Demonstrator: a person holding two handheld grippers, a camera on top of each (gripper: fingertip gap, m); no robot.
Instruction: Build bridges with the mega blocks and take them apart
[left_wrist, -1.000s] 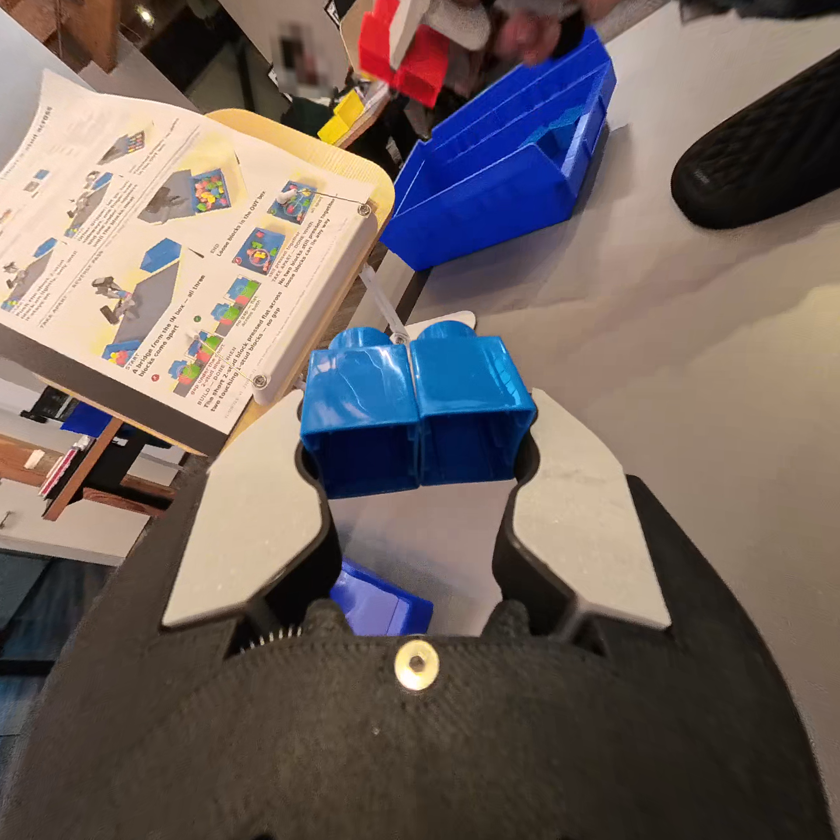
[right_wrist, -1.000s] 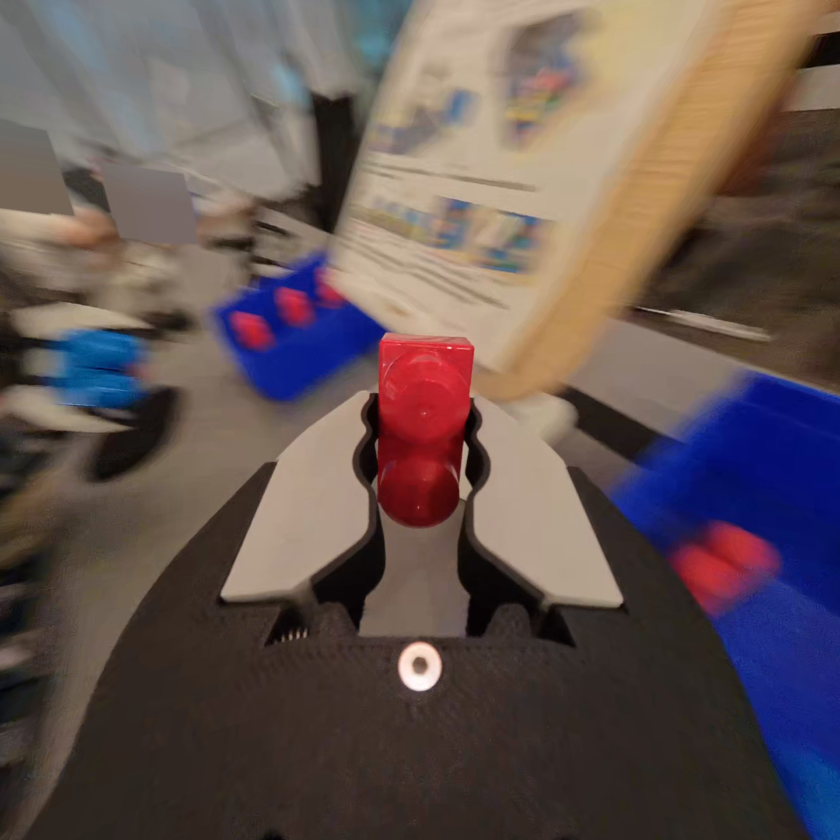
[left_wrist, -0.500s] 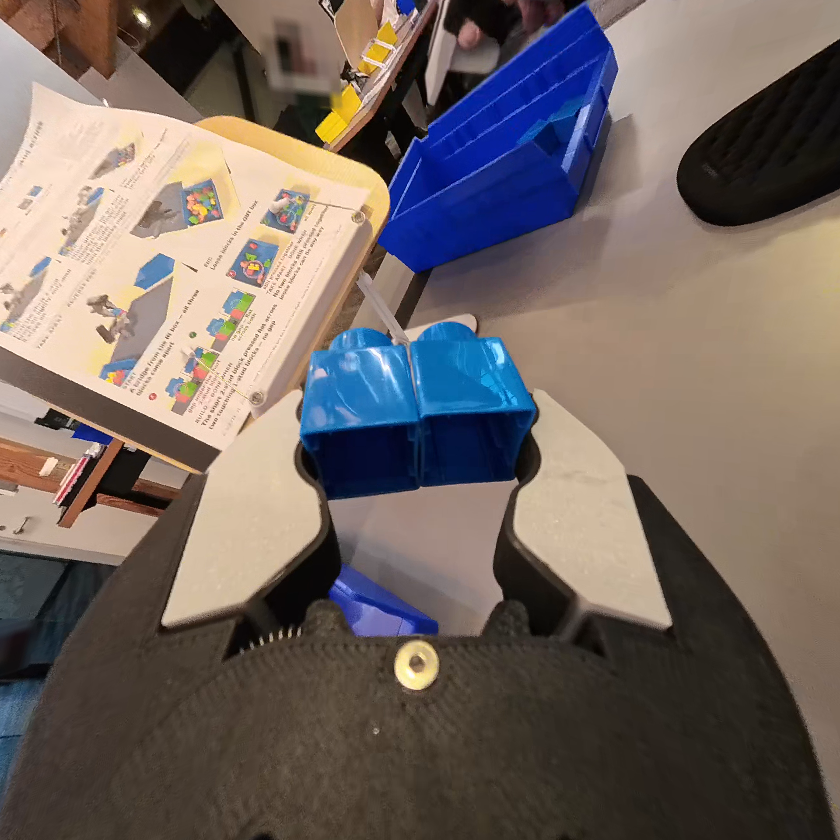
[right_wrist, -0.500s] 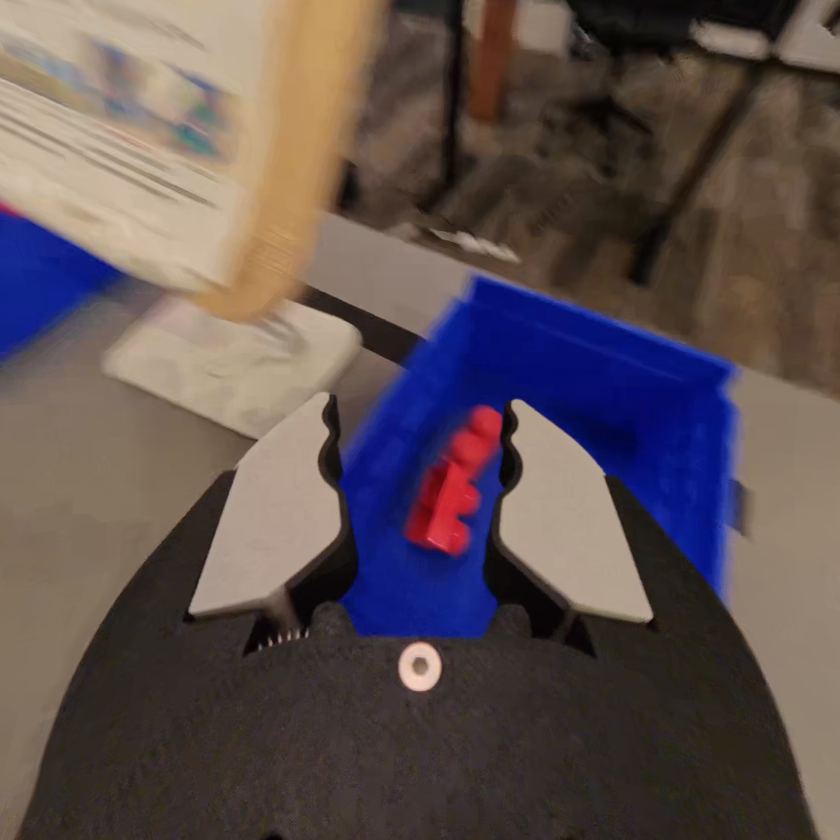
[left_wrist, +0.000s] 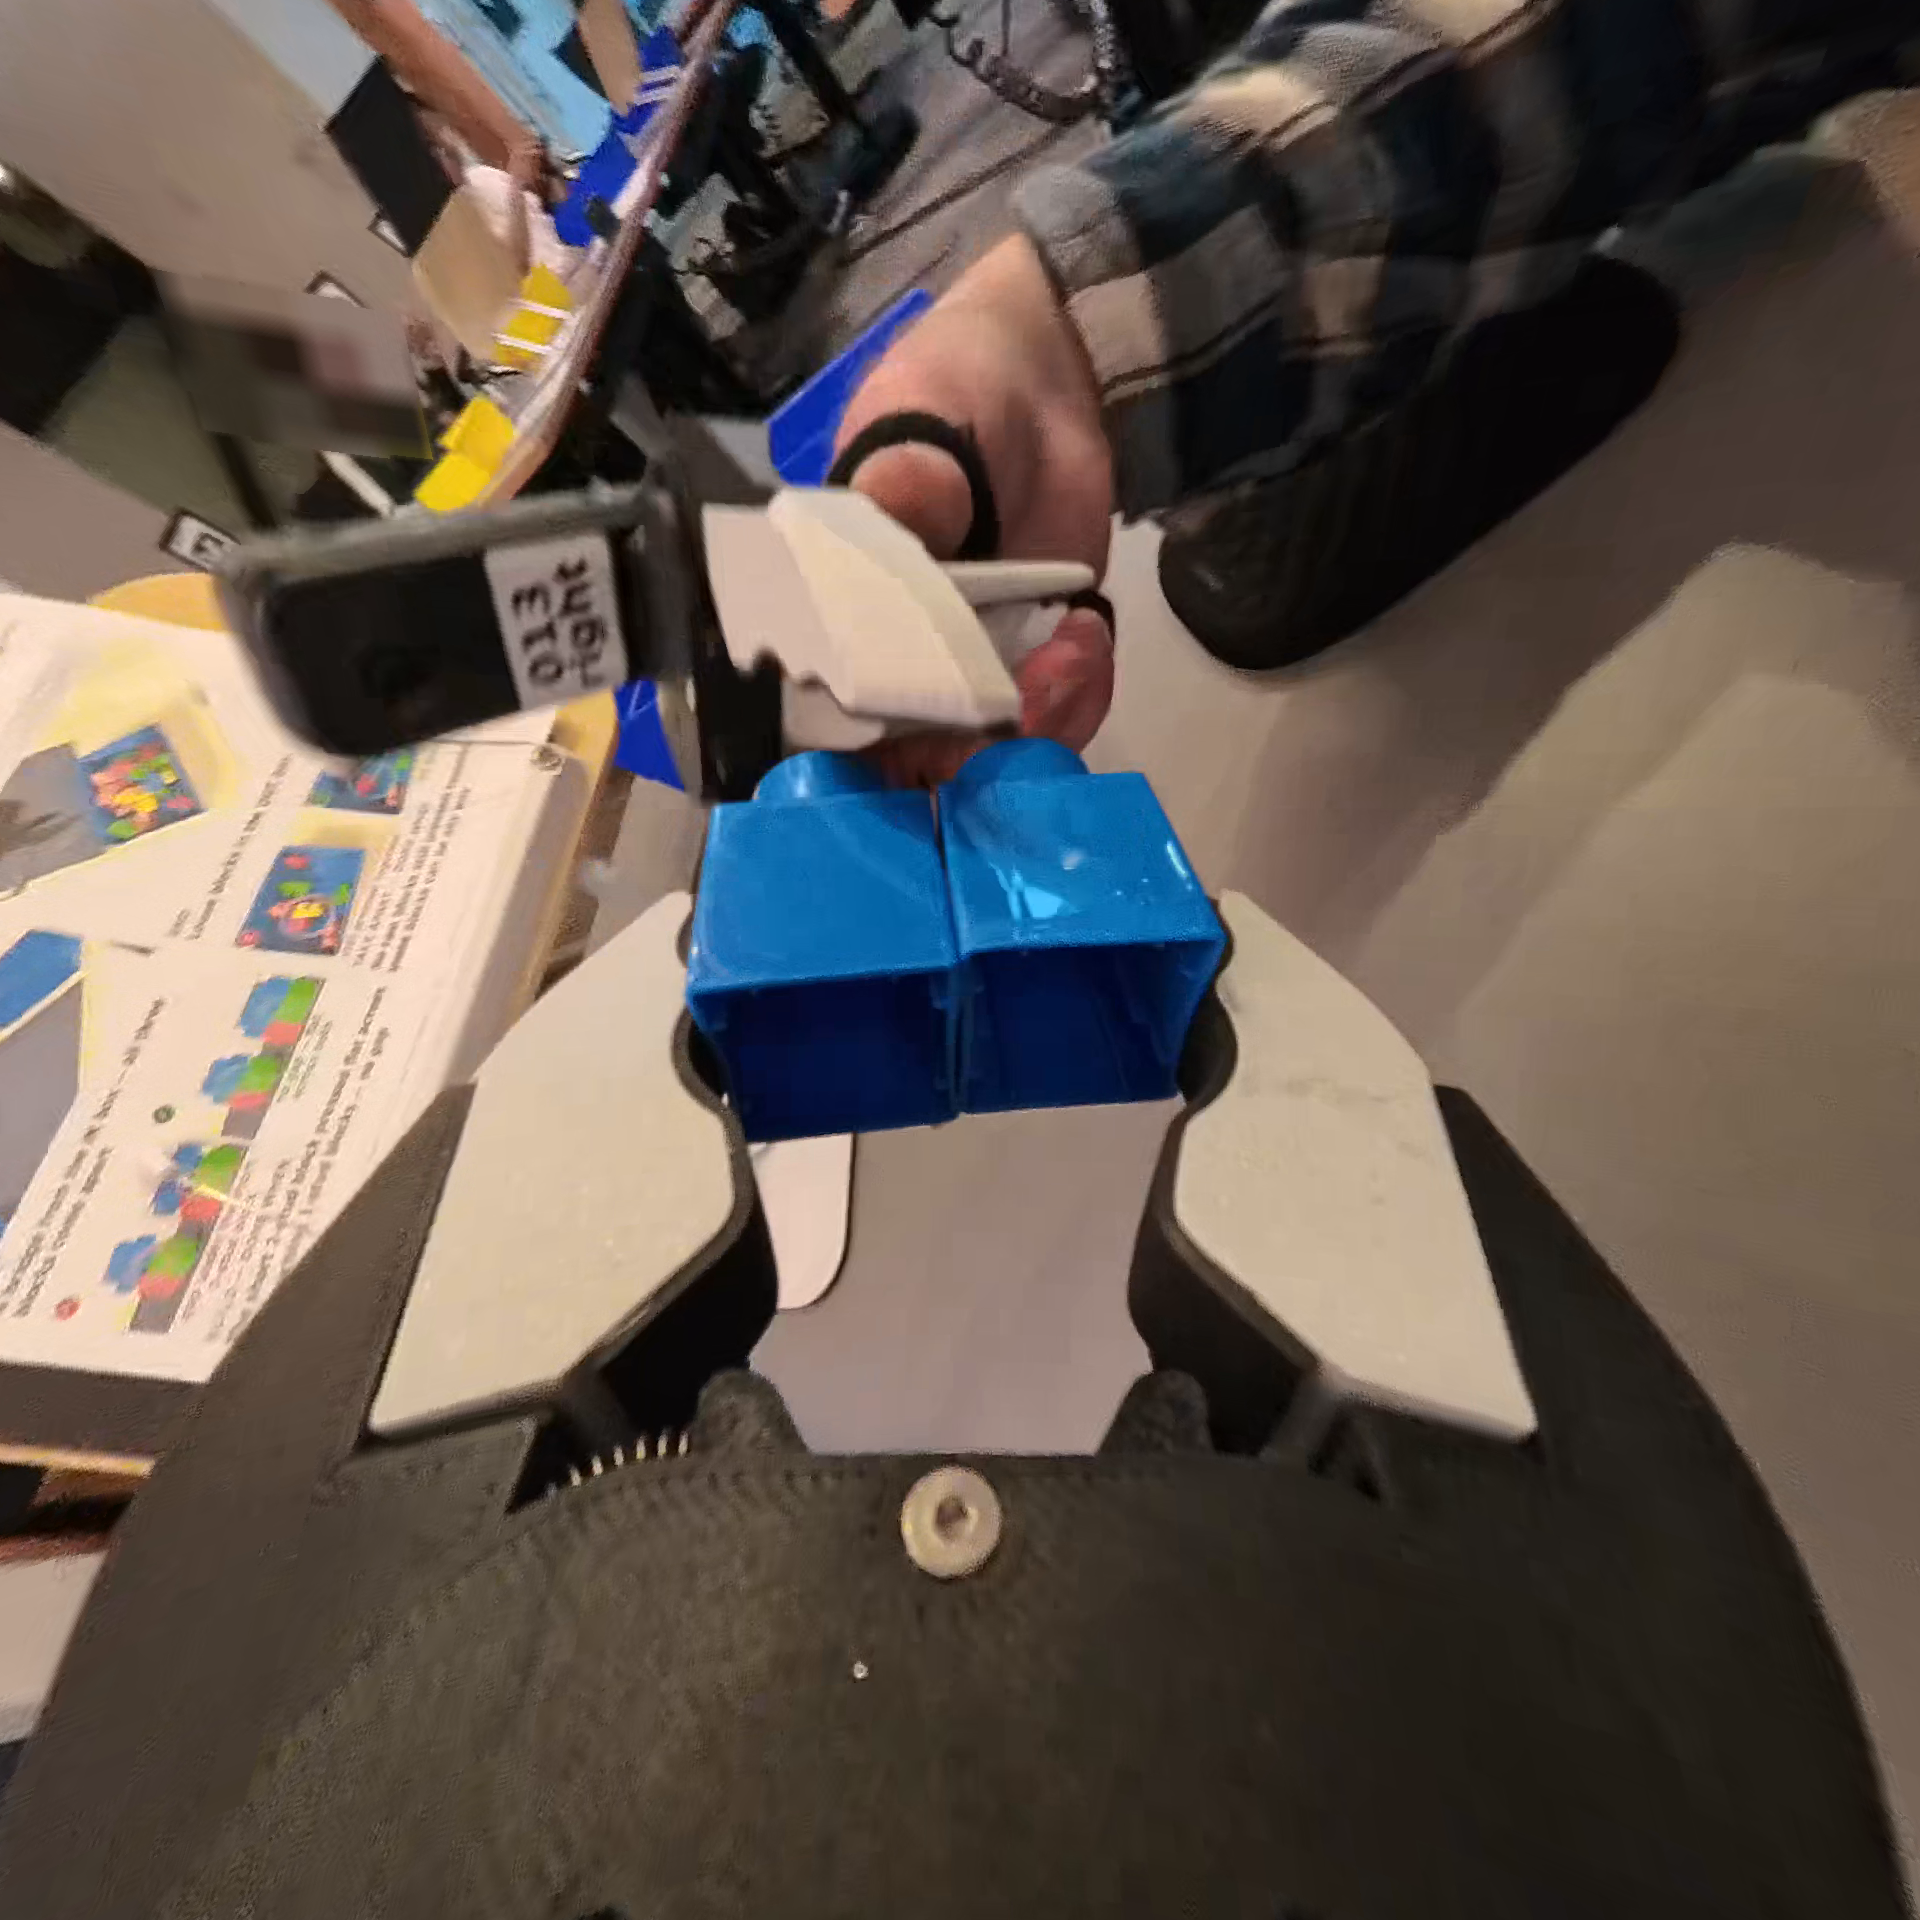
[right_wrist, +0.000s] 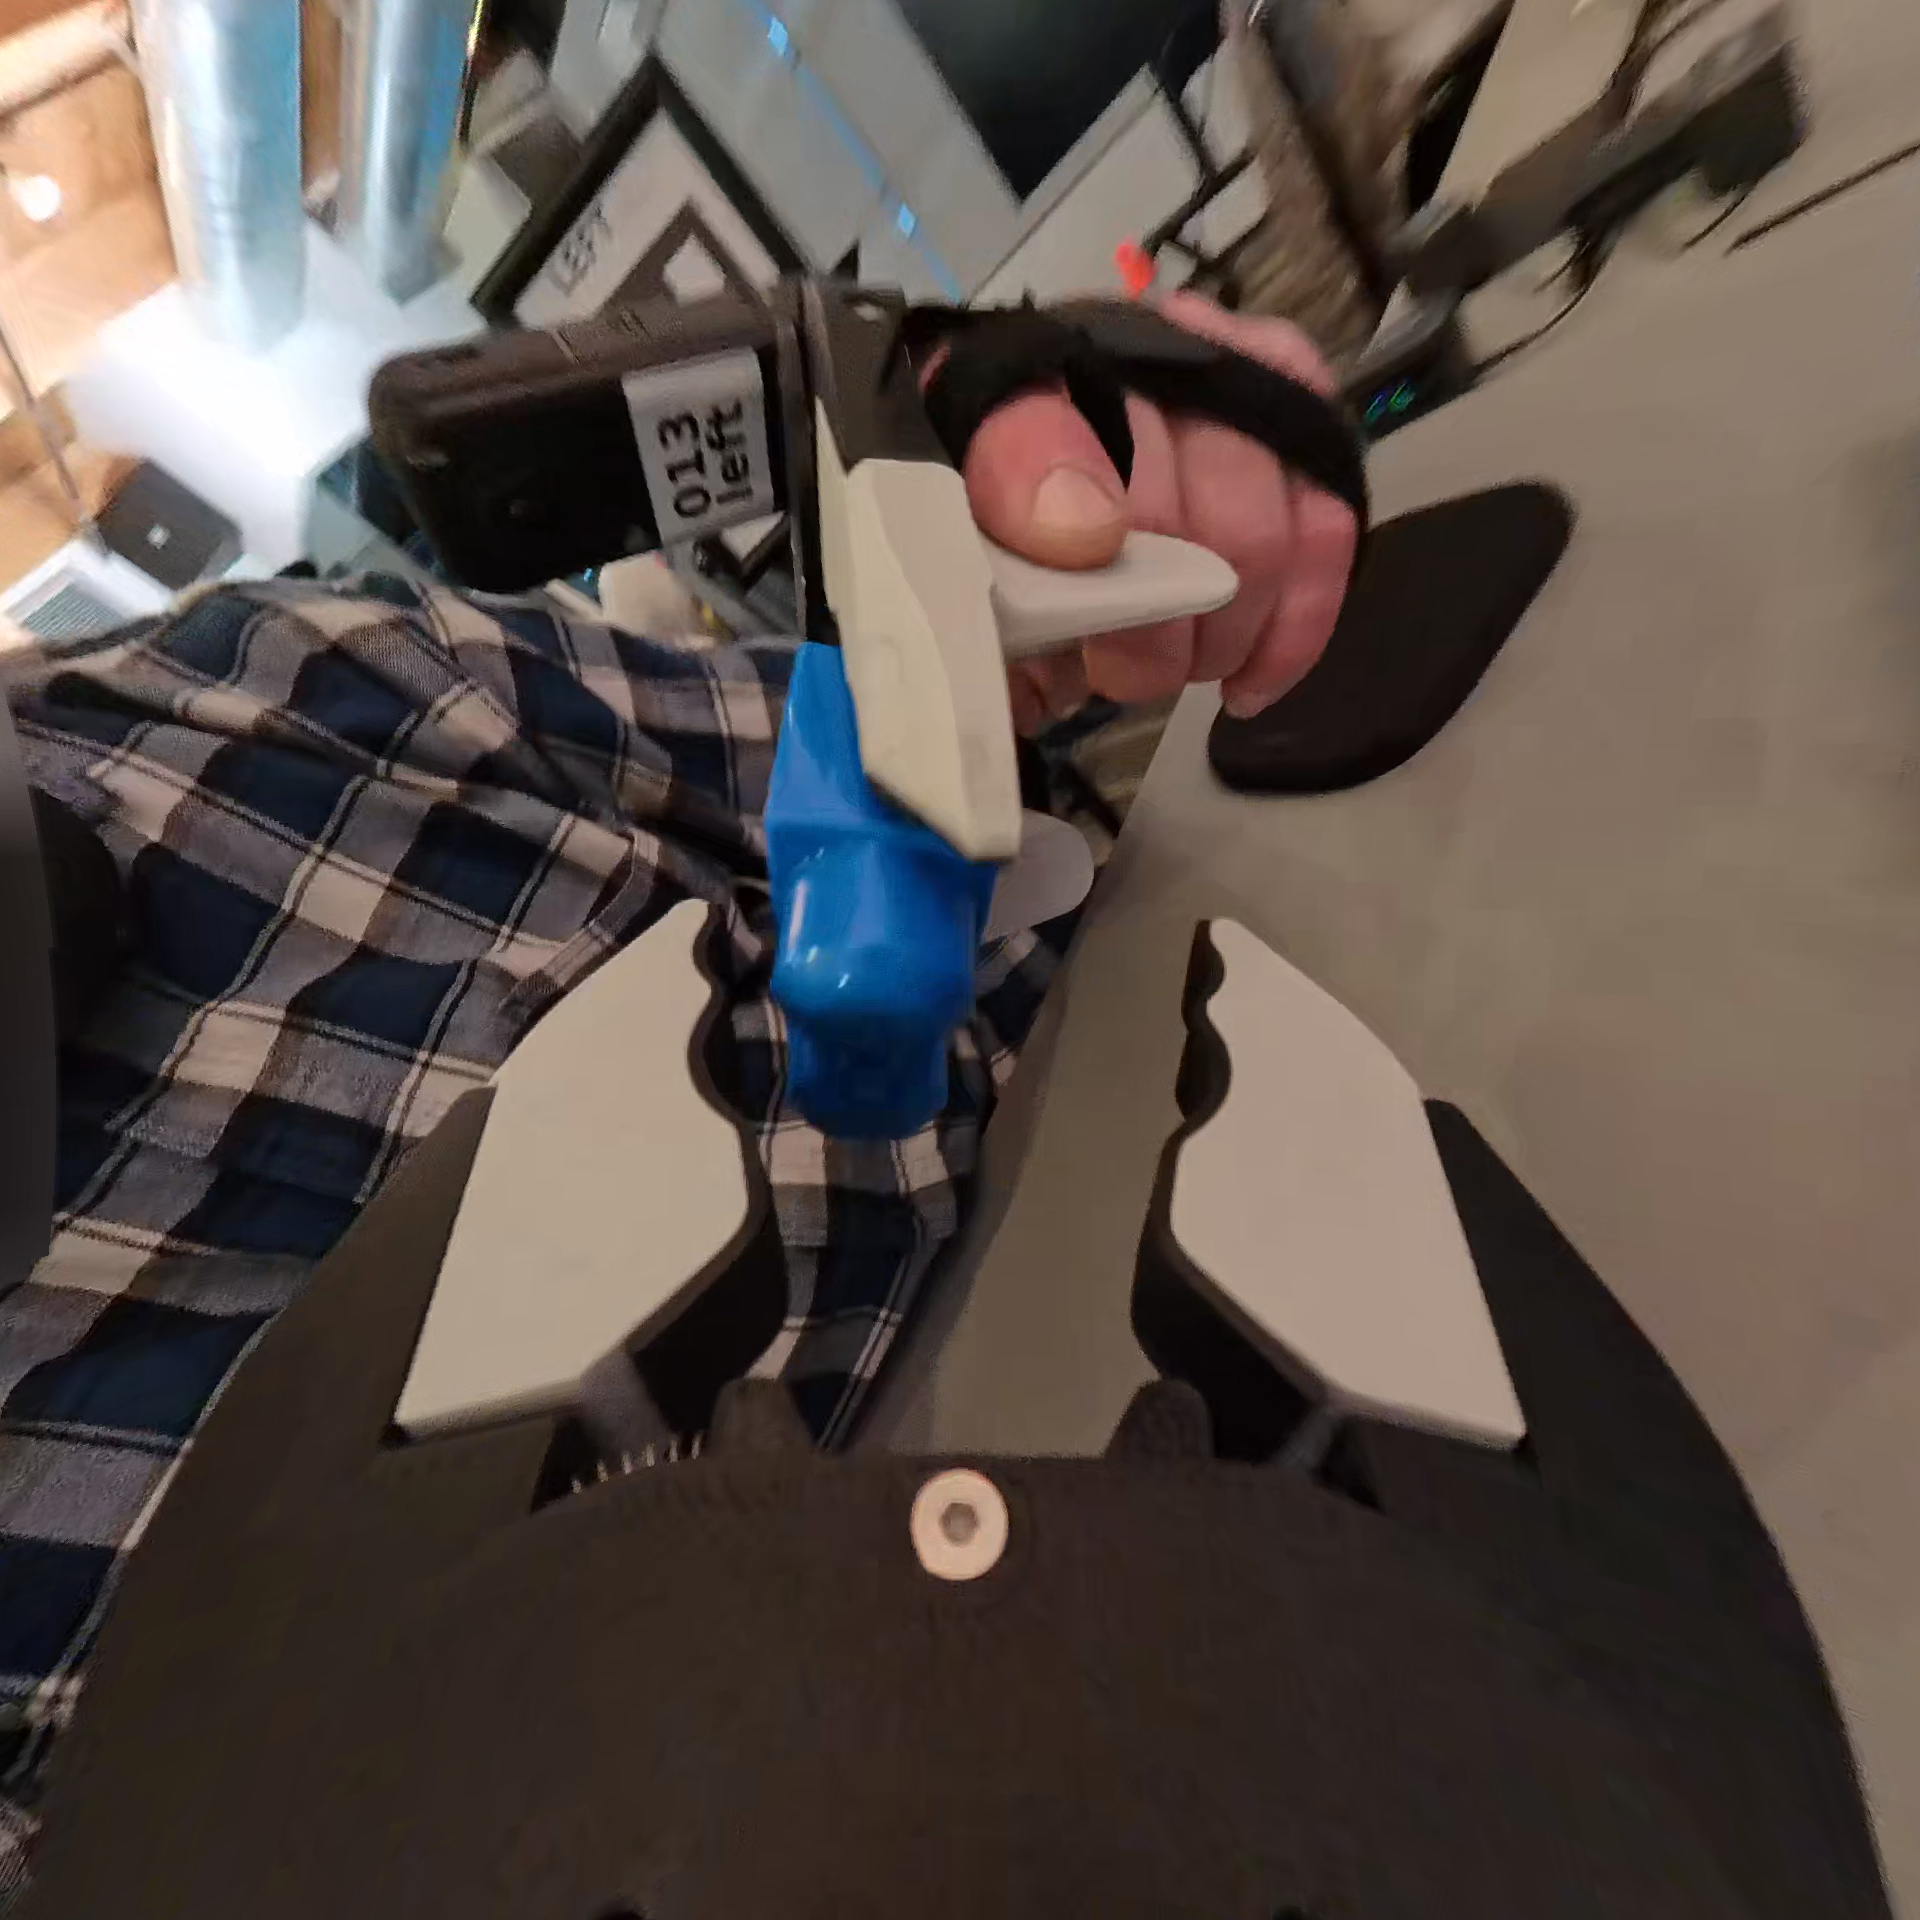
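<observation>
Left claw (left_wrist: 954, 1023) grips blue blocks (left_wrist: 951, 956) over grey table (left_wrist: 1558, 935) (cluttered room); right claw (right_wrist: 951, 1023) open.

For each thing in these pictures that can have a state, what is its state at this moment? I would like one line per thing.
left gripper: clamped on the two blue blocks, one pad on each outer side.
two blue blocks: side by side, lifted off the table, studs pointing away from the camera.
right gripper: jaws wide apart, nothing held; the blocks are near its left finger.
instruction sheet: propped on its wooden board.
</observation>
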